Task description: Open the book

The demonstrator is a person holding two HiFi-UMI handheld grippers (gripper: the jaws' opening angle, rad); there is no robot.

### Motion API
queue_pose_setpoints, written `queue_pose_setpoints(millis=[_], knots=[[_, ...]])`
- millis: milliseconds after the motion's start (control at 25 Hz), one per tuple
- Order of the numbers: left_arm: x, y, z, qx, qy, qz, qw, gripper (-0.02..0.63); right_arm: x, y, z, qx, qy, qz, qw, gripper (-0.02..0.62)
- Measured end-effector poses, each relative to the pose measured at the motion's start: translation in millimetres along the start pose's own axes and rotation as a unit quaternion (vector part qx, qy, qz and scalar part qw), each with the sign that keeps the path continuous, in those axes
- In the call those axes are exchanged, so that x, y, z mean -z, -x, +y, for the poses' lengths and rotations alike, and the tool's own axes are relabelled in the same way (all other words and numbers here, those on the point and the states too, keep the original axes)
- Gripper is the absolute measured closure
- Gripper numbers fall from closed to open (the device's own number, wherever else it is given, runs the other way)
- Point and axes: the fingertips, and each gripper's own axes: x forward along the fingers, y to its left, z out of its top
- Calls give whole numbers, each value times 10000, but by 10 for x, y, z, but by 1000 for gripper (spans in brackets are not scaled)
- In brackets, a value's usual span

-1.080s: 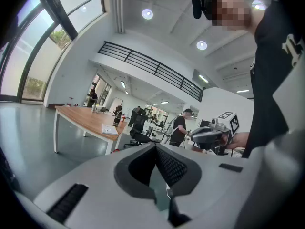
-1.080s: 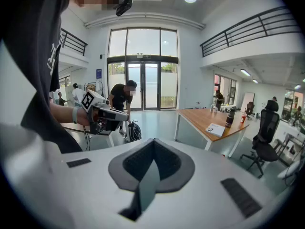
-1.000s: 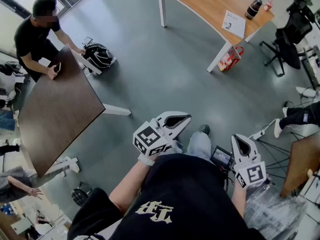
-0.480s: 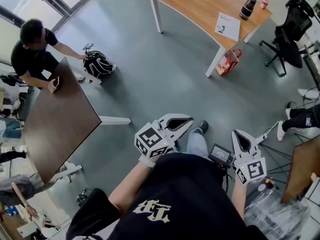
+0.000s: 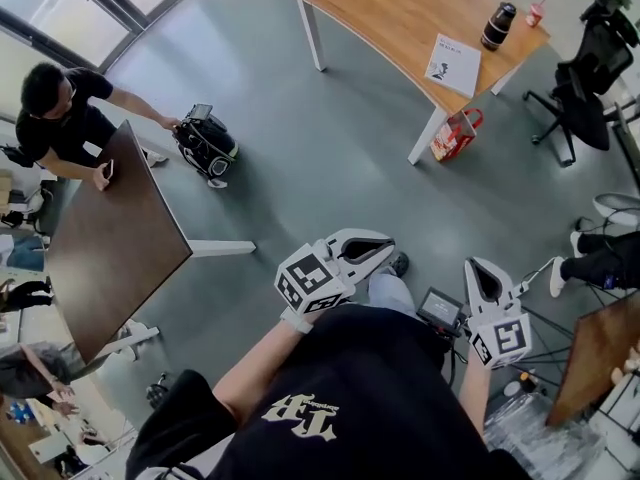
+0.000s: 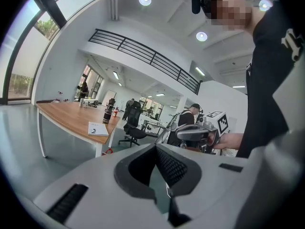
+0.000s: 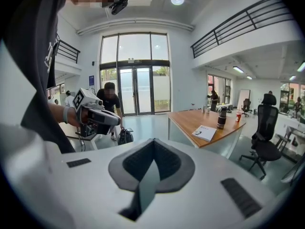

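Since the earlier frame, the wooden table and the book on it had slid slightly lower and leftward in the head view. Both grippers had stayed at the person's waist. The left gripper and right gripper each had fingers pressed together, holding nothing. The closed book lay near the table's edge, well ahead of both sets of fingers, near a dark bottle.

The book lies on the table near the bottle, a bag by the table's leg.
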Motion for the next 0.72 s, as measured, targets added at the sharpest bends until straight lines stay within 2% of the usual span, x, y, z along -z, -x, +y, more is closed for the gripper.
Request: queue_pose_setpoints(millis=[720], knots=[[-349, -856, 319, -433, 62, 0, 9990, 598, -60, -247, -1052, -466, 33, 22, 9989, 608]])
